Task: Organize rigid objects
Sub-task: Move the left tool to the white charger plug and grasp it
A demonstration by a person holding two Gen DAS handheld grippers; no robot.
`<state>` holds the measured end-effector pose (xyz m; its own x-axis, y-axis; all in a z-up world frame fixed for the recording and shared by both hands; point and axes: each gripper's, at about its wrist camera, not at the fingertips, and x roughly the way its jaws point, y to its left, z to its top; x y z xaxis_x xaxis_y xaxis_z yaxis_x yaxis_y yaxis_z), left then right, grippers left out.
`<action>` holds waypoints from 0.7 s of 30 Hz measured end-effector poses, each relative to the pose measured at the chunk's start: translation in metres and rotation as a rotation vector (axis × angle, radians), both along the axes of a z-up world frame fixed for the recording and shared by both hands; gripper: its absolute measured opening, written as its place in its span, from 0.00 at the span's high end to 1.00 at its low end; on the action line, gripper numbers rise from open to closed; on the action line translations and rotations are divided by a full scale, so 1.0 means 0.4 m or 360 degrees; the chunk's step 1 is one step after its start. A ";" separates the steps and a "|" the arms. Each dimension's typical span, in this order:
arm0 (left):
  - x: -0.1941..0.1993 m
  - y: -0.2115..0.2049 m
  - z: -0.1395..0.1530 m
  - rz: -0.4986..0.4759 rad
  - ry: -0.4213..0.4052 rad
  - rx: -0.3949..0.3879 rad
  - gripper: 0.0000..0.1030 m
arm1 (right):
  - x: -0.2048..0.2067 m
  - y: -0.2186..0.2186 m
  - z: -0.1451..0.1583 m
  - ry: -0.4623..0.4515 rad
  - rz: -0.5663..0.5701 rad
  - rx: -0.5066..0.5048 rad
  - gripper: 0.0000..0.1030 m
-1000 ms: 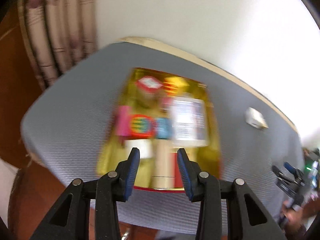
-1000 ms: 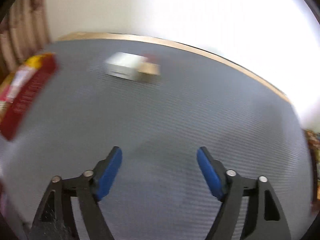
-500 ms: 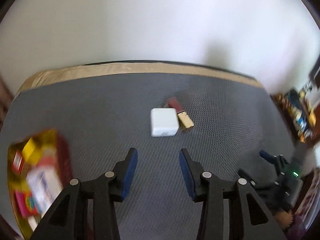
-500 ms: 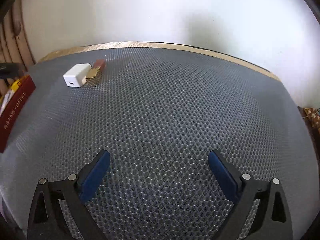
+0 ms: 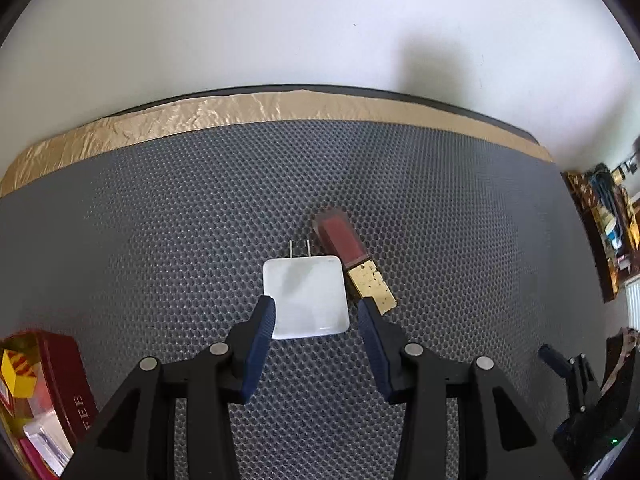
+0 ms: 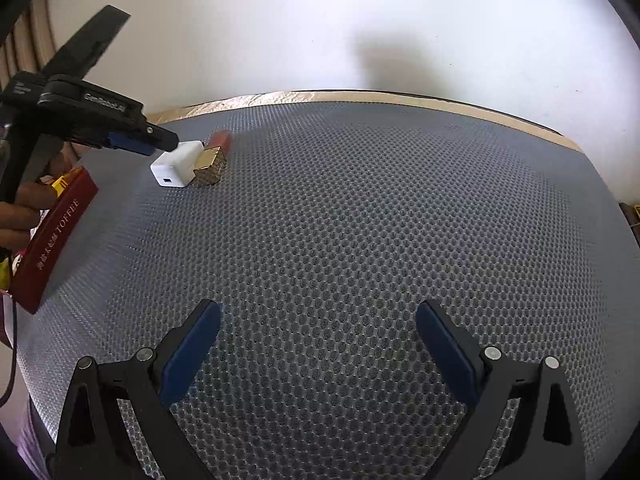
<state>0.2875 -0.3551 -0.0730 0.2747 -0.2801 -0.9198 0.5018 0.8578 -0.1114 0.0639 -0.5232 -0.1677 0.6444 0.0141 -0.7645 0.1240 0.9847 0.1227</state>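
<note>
Low, left gripper (image 5: 316, 314) straddles white charger (image 5: 305, 297), jaws apart.

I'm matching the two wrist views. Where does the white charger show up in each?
Left wrist: white charger lies centre, between the open jaws of the left gripper.
Right wrist: white charger lies upper left, far from the right gripper.
Shared landmark: the gold-and-red lipstick touching its side.

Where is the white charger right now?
In the left wrist view the white charger lies on the grey mat, between the open left gripper's fingertips, with the red-and-gold lipstick against its right side.
</note>
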 end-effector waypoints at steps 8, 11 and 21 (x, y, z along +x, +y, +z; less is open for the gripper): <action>0.013 -0.028 -0.024 -0.0038 -0.0033 0.0130 0.55 | 0.016 0.007 -0.006 -0.0012 0.0005 0.0016 0.05; 0.018 -0.027 -0.033 -0.0039 -0.0016 0.0130 0.52 | 0.012 0.010 -0.007 -0.0008 0.0002 0.0015 0.05; 0.037 -0.054 -0.111 -0.0059 0.0045 0.0230 0.51 | 0.009 0.010 -0.007 -0.0005 -0.0001 0.0019 0.05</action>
<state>0.3023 -0.3768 -0.1172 0.2400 -0.1539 -0.9585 0.5320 0.8467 -0.0027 0.0675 -0.5190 -0.1704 0.6471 0.0227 -0.7621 0.1244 0.9830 0.1349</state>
